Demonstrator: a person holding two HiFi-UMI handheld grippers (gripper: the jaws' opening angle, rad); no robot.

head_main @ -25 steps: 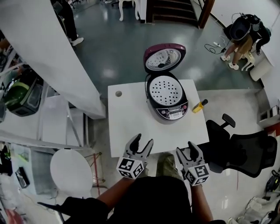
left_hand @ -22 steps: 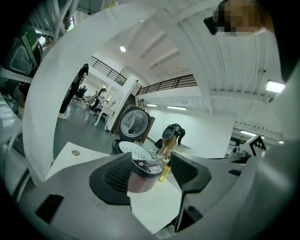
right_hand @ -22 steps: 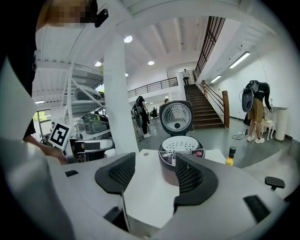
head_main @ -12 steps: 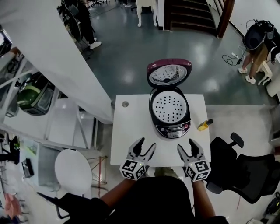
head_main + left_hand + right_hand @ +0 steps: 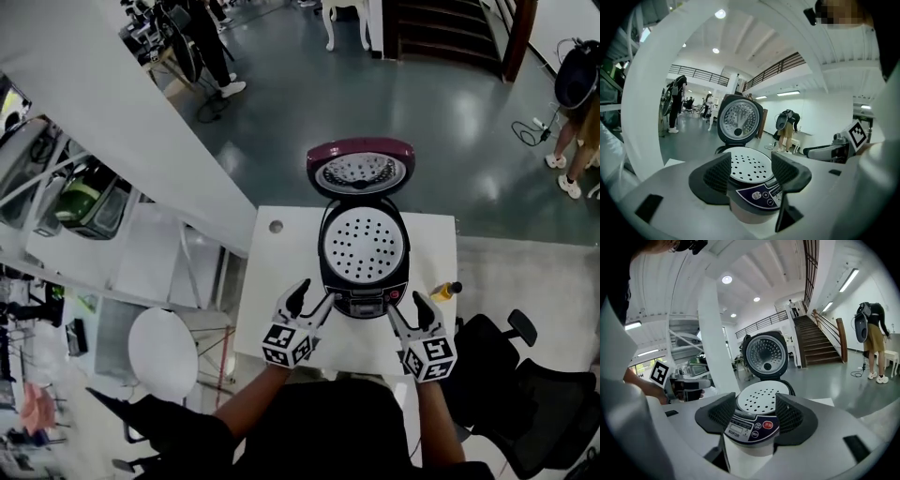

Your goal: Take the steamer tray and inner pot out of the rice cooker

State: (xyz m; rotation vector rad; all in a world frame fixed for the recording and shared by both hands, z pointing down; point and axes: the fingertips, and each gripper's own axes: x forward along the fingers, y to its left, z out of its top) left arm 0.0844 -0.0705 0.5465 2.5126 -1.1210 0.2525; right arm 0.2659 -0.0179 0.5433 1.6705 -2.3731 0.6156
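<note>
A dark rice cooker stands on the white table with its maroon lid tipped up at the back. A white perforated steamer tray sits in its mouth; the inner pot is hidden under it. My left gripper is open just left of the cooker's front, nothing between its fingers. My right gripper is open at the cooker's front right. The left gripper view shows the steamer tray beyond the open left gripper. The right gripper view shows the control panel between the open jaws.
A small yellow bottle lies on the table's right edge. A round hole marks the table's far left corner. A black office chair stands at the right, a white round stool at the left. People stand far off.
Both grippers have moved forward from the table's near edge up to the cooker's front, one on each side. The head view has shifted closer over the table.
</note>
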